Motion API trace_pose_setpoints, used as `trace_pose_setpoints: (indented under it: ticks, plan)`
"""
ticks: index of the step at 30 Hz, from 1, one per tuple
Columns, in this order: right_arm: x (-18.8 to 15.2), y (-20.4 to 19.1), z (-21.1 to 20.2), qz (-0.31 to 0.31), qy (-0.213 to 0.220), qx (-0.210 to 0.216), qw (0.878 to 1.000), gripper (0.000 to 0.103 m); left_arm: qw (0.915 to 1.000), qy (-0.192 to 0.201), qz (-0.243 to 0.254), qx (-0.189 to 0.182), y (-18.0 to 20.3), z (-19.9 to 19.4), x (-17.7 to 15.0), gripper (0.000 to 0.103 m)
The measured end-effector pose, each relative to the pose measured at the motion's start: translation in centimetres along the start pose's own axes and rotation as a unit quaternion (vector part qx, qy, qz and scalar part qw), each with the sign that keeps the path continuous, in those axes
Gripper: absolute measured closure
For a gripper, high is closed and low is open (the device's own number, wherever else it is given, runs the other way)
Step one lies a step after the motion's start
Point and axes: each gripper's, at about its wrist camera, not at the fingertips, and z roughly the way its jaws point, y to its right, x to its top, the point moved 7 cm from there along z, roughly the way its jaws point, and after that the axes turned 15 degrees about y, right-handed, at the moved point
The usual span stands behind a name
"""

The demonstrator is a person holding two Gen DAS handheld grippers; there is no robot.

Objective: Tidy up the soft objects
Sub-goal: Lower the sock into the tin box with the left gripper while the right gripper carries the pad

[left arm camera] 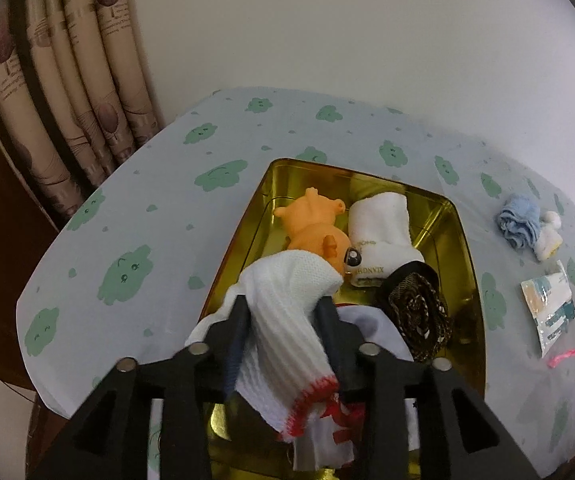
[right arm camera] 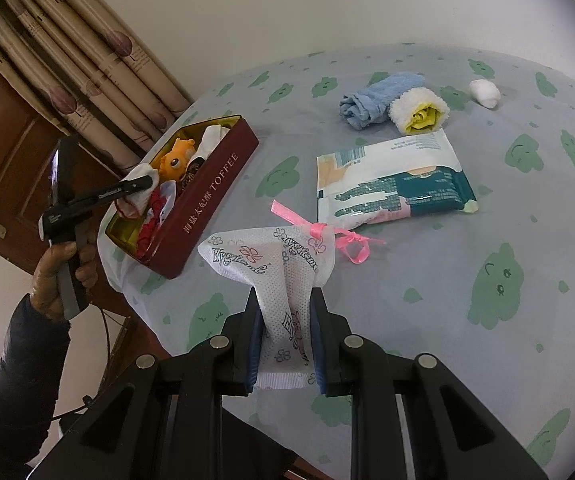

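My left gripper (left arm camera: 283, 304) is shut on a white sock with a red-stitched cuff (left arm camera: 287, 320) and holds it over the near end of the gold-lined tin (left arm camera: 463, 240). The tin holds an orange toy (left arm camera: 315, 228), a rolled white sock (left arm camera: 383, 224) and a dark patterned cloth (left arm camera: 415, 312). In the right wrist view the same tin (right arm camera: 207, 200) is red outside, with the left gripper (right arm camera: 143, 184) over it. My right gripper (right arm camera: 285, 300) is shut on a white printed pouch with a pink ribbon (right arm camera: 283, 256), just above the table.
On the blue cloud-print tablecloth (right arm camera: 487, 320) lie a blue cloth roll (right arm camera: 371, 100), a white and yellow roll (right arm camera: 419, 110), a small white ball (right arm camera: 484, 92) and a wipes packet (right arm camera: 391, 176). Curtains (left arm camera: 67, 80) hang behind the table's left edge.
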Motion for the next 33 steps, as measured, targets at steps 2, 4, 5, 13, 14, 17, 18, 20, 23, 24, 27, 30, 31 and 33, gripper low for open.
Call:
trace_pose_setpoints:
  ticks: [2,4,5,13,14,17,18,20,23,24,27,30,31,33]
  plan:
    - [0.0,-0.1,0.2,0.0,-0.002,0.001,1.0,0.083,0.9997,-0.002,0.025,0.004,0.5,0.2,0.0,0.052]
    - [0.0,-0.2,0.3,0.0,-0.003,0.002,1.0,0.083,0.9974,0.011,0.067,0.027,1.0,-0.1,0.1,0.049]
    - [0.0,-0.3,0.4,0.001,-0.003,0.002,1.0,0.083,0.9951,0.021,0.089,0.037,1.3,-0.4,0.2,0.049]
    - [0.6,-1.2,0.3,-0.003,0.003,0.009,1.0,0.083,0.9931,0.087,0.069,0.039,0.8,-5.3,2.8,0.048]
    - [0.9,-1.6,0.2,-0.006,0.004,0.013,1.0,0.083,0.9944,0.087,0.052,0.029,0.7,-5.9,2.9,0.048]
    - [1.9,-3.4,0.3,-0.022,0.012,0.026,0.999,0.083,0.9951,0.098,-0.009,0.004,-0.1,-8.5,2.6,0.048]
    - [2.3,-4.2,0.5,-0.026,0.013,0.033,0.999,0.083,0.9945,0.101,-0.029,0.005,-0.5,-9.6,2.0,0.047]
    - [3.2,-6.1,1.0,-0.035,0.017,0.052,0.998,0.083,0.9929,0.106,-0.055,0.006,-0.9,-11.2,0.7,0.047]
    - [4.3,-9.5,2.3,-0.051,0.017,0.081,0.995,0.083,0.9903,0.12,-0.065,0.029,-1.3,-13.1,-1.1,0.047]
    - [4.7,-10.9,3.0,-0.055,0.016,0.092,0.994,0.083,0.9893,0.123,-0.068,0.04,-1.5,-13.8,-1.9,0.047]
    - [5.6,-13.8,5.1,-0.06,0.012,0.113,0.992,0.083,0.9857,0.138,-0.087,0.042,-1.6,-15.2,-3.4,0.047]
    - [6.3,-15.7,8.1,-0.056,0.005,0.122,0.991,0.083,0.9819,0.152,-0.096,0.06,-2.4,-15.9,-4.0,0.045]
    - [6.5,-16.1,9.3,-0.054,0.003,0.119,0.991,0.083,0.9818,0.152,-0.098,0.059,-2.5,-15.9,-4.2,0.045]
    - [6.5,-16.6,11.4,-0.05,-0.006,0.116,0.992,0.083,0.9812,0.152,-0.103,0.06,-2.9,-15.8,-4.4,0.045]
